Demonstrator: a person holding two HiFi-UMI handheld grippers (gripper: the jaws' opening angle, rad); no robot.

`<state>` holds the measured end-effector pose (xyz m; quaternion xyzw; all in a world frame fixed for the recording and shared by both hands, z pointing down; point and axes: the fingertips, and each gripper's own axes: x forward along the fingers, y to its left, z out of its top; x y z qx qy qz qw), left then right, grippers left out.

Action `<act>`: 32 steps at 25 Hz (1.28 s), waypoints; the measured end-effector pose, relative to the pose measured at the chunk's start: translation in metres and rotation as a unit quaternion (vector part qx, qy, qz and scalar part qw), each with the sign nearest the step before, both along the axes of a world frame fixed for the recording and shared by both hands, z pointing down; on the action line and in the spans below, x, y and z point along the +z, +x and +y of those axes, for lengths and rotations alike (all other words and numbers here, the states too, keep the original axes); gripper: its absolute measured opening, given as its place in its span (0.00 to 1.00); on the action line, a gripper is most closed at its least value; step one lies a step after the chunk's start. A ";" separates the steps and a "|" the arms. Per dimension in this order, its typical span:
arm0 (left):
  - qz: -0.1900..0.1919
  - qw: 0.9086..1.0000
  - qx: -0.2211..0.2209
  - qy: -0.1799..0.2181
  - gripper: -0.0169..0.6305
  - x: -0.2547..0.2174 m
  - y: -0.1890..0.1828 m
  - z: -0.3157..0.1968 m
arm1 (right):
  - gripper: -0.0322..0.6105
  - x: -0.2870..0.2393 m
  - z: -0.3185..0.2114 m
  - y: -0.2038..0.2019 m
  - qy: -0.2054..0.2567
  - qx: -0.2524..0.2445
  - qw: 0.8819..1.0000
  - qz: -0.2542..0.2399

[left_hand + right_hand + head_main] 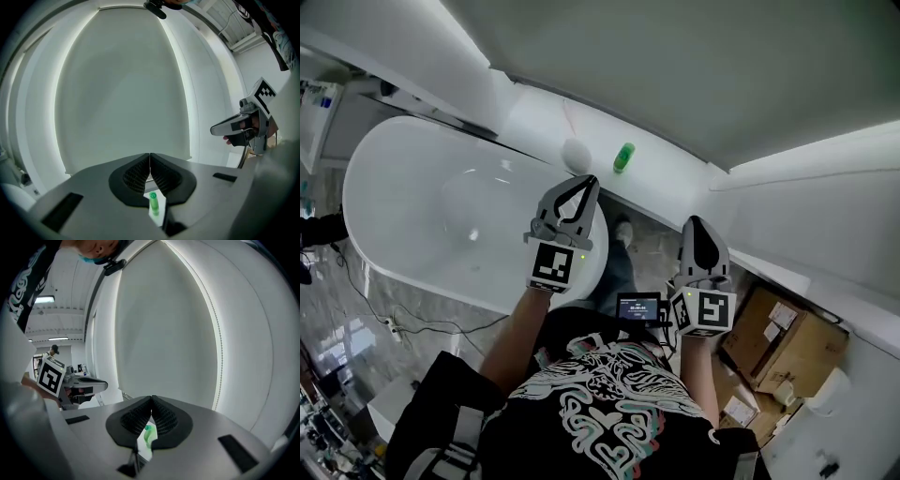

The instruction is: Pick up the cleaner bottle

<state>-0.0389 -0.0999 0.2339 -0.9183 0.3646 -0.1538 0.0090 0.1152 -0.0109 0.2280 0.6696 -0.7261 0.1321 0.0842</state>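
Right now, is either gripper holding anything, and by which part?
Nothing is held. The left gripper and right gripper are shut and empty; the green bottle sits on the ledge ahead, untouched.

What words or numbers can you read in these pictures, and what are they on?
Nothing here can be read as quoted text.
Small screen: lines of text, too small to read.
Cardboard box: white labels, too small to read.
Green cleaner bottle: too small to make out any label.
Marker cubes: black-and-white patterns, no words.
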 end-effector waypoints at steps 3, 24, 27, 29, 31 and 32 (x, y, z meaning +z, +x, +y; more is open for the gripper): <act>0.001 1.000 0.002 -0.014 0.05 0.015 0.005 -0.003 | 0.09 0.013 -0.006 0.003 -0.010 0.002 1.000 0.002; 0.002 0.997 -0.019 -0.077 0.05 0.130 0.014 -0.035 | 0.09 0.119 -0.050 0.011 -0.058 -0.004 0.998 -0.014; 0.006 0.996 -0.023 -0.081 0.05 0.141 0.014 -0.038 | 0.09 0.130 -0.054 0.009 -0.059 -0.008 0.998 -0.011; 0.002 0.996 -0.021 -0.082 0.05 0.150 0.013 -0.038 | 0.09 0.139 -0.055 0.009 -0.061 -0.011 0.998 -0.007; -0.003 0.996 -0.018 -0.083 0.05 0.158 0.013 -0.037 | 0.09 0.146 -0.054 0.011 -0.066 -0.010 0.998 -0.006; -0.004 0.996 -0.018 -0.085 0.05 0.162 0.013 -0.037 | 0.09 0.150 -0.054 0.012 -0.068 -0.009 0.998 -0.006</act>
